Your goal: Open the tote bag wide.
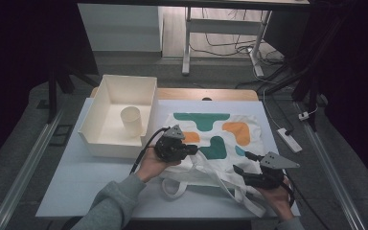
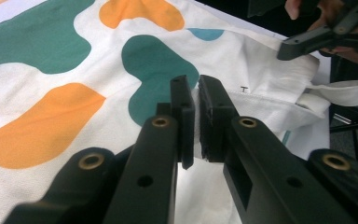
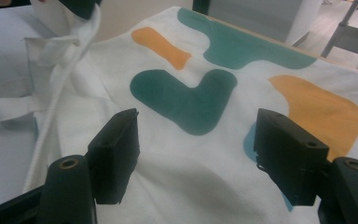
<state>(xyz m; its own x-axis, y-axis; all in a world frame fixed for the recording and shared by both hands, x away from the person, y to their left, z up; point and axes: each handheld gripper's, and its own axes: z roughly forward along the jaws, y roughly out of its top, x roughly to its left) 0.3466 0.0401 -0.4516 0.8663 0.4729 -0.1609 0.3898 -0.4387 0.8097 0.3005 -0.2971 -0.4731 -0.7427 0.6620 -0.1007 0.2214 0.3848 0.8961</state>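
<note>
The table (image 1: 76, 191) is a flat pale slab, and the tote bag (image 1: 230, 139) lies spread across its middle and right part: soft white canvas printed with rounded green, orange and blue shapes, its webbing handles (image 1: 177, 187) trailing toward the person. The work looks barely begun; the bag is still flat and its mouth not yet opened. To its left stands a stiff cream bin (image 1: 100, 110) holding an upright paper cup (image 1: 131, 121), untouched. The left gripper (image 2: 196, 105) is clenched on a fold of cloth at the bag's rim. The right gripper (image 3: 196, 144) hangs released, jaws wide above the fabric.
</note>
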